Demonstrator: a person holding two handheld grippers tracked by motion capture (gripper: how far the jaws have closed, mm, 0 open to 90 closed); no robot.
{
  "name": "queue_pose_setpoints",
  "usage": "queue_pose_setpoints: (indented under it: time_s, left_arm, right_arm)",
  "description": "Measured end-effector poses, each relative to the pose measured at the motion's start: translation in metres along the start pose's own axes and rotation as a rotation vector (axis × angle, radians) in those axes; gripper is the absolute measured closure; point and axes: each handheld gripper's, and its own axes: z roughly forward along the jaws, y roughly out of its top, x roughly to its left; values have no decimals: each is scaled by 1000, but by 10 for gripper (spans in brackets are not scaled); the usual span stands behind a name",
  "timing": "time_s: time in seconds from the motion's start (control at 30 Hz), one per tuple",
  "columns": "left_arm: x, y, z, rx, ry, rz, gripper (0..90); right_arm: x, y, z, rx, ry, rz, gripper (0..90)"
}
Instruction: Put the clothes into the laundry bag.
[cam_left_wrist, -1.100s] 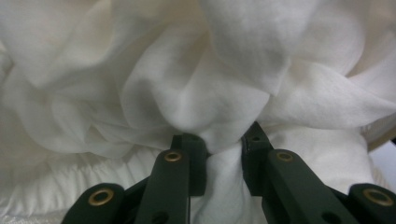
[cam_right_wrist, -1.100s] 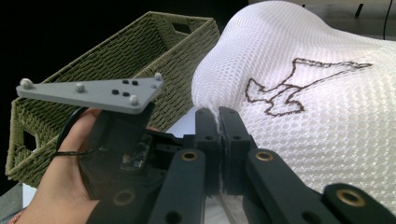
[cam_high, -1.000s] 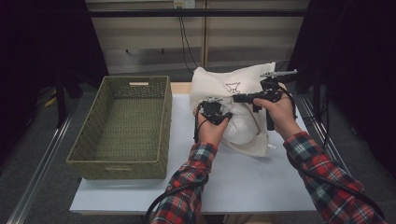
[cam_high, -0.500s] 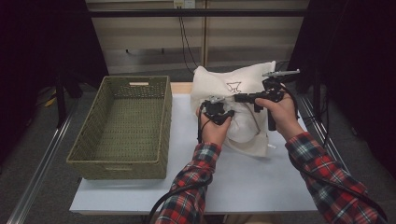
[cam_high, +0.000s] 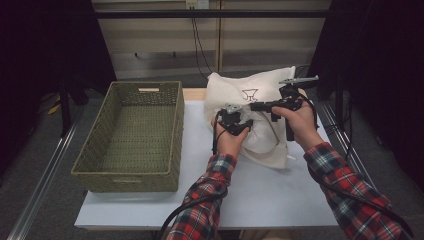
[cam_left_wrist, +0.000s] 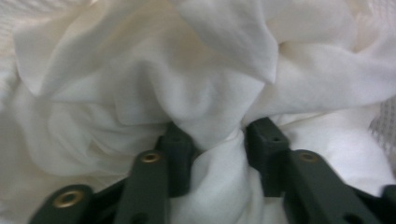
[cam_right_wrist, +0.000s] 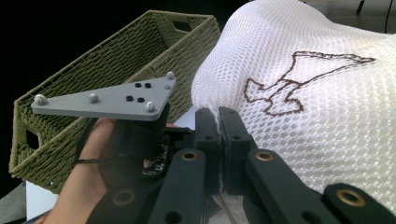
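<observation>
Right gripper (cam_right_wrist: 220, 135) jaws pinch the edge of the white mesh laundry bag (cam_right_wrist: 327, 93). Left gripper (cam_left_wrist: 217, 144) jaws, just been opening, stand spread around a fold of crumpled white cloth (cam_left_wrist: 205, 93).

From my seat, the bare white tabletop (cam_high: 260, 190) in front of the white mesh laundry bag (cam_high: 260, 100) gives open passage, as does the strip between it and the olive woven rectangular basket (cam_high: 132, 135). That basket walls off the left. My left gripper (cam_high: 235, 121) is buried in bunched white cloth (cam_left_wrist: 196, 93), folds crowding its just-widened jaws.
</observation>
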Motion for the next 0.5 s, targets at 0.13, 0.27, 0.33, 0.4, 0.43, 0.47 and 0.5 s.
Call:
queue_pose_setpoints:
  time_s: [0.13,0.27,0.33,0.4,0.43,0.47,0.5]
  left_arm:
    - [5,-3,-7,42,18,4,386]
    - [6,-3,-16,91,50,30,245]
    - [6,-4,-20,105,47,26,180]
    - [6,-5,-24,128,48,38,147]
    - [5,-6,-26,133,42,46,137]
    - [4,-6,-28,131,47,46,128]
    - [4,-7,-31,139,44,57,119]
  right_arm:
    - [-1,-1,4,11,-5,-1,882]
    - [-2,-2,6,15,-6,1,882]
    - [-2,-2,6,15,-10,4,882]
    - [-3,-2,6,21,-15,3,881]
    - [-3,-2,6,20,-16,3,881]
    - [-3,-2,7,20,-16,3,881]
    - [-3,-2,6,20,-16,6,882]
